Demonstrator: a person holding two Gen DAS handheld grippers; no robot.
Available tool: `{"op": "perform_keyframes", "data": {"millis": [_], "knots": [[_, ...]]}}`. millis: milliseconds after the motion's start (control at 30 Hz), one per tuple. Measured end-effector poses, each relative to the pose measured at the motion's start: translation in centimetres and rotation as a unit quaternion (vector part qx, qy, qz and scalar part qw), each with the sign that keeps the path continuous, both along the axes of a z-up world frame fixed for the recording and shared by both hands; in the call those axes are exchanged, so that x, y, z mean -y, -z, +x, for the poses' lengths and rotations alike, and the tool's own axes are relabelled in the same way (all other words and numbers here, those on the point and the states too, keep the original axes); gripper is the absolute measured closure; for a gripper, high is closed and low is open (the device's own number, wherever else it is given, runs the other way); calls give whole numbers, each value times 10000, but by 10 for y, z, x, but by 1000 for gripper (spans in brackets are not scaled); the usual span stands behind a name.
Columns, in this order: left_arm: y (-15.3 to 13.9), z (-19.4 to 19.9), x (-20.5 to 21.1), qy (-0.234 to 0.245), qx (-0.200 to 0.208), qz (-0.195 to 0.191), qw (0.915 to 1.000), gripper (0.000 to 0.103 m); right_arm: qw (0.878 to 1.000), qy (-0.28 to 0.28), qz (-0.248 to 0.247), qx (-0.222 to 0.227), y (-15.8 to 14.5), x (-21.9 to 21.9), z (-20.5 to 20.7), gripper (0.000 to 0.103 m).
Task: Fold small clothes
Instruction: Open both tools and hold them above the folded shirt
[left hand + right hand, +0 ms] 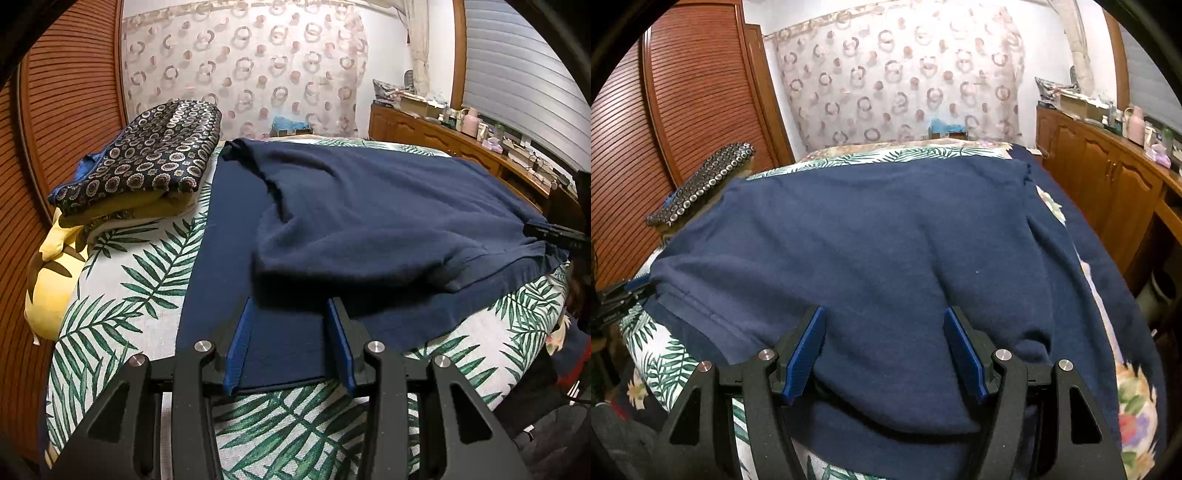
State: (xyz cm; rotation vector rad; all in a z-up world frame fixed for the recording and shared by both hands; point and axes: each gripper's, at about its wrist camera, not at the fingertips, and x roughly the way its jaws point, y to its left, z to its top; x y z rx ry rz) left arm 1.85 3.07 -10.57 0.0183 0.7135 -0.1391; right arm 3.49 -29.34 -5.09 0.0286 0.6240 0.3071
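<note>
Bed with palm-leaf sheet (110,295) carries everything. Near edge: left gripper (290,343) and right gripper (884,354) both spread, nothing pinched, poised over the hem of the navy sweater (369,206), which lies flat across the bed's middle. Looks soft, thick, floppy, so I'd pinch at the hem corners. Far left corner: patterned folded stack (155,155). Beyond it, the curtain (240,66).

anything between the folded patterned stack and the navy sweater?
Only a bare strip of leaf-print bedcover, in the left wrist view, separates the patterned stack from the navy sweater.
</note>
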Motion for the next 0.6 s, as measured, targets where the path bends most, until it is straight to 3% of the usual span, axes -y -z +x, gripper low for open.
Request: {"op": "perform_keyframes", "data": {"millis": [267,333,400,600], "knots": [[-18,-3,-17,-137,133,-202,9996,61,9994,20,-329,69,1,-13,-1,32],[-25,-1,-21,-171,189,-240,9994,52,9994,16,-328,74,1,-12,0,32],[-28,4,-24,-185,214,-285,9992,24,9995,6,-316,79,1,-9,0,32],[-23,38,-25,-257,-123,-131,9995,23,9996,-24,-283,96,2,-2,-1,31]]}}
